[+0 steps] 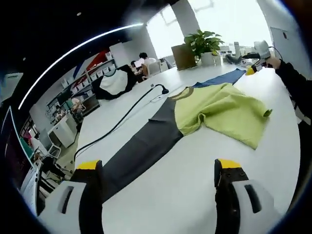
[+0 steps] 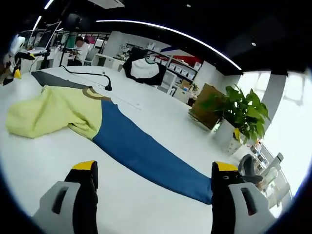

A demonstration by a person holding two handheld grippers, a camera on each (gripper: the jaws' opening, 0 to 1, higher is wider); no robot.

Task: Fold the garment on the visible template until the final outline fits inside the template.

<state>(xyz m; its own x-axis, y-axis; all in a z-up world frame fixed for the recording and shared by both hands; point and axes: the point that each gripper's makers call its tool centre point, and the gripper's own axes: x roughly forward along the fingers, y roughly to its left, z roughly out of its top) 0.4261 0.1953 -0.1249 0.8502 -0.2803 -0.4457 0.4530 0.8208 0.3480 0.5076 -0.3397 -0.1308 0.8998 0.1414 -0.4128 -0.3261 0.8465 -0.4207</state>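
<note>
Left tool (image 1: pixel 158 170): jaws spread wide, released, holding nothing and touching nothing. It hovers over the white tabletop (image 1: pixel 195 195), with the near end of the mat just ahead of its left jaw.

Right tool (image 2: pixel 153 173): jaws likewise wide apart, released, empty, above bare tabletop near the blue end of the mat. This tool also shows far off in the left gripper view (image 1: pixel 256 58), held by a dark-sleeved arm (image 1: pixel 292 83); whether its jaws are open cannot be told from there.

Mat (image 1: pixel 141 146): a long narrow strip lying flat on the tabletop, dark grey at one end and blue (image 2: pixel 146 151) at the other. Its long axis runs away from the left tool towards the plant, and in the right gripper view diagonally from lower right to upper left.

Shirt (image 1: pixel 222 112): yellow-green, lying on the middle of the mat, crumpled and partly folded, spilling over one long edge onto the tabletop. The brown collar (image 1: pixel 181 93) sits on the mat's midline, facing the cable side.

Beyond: a black cable (image 1: pixel 122 119) across the tabletop; a potted plant (image 2: pixel 239 114) with a brown box (image 2: pixel 204 105) beside it at the far end; shelving and seated people in the background.
</note>
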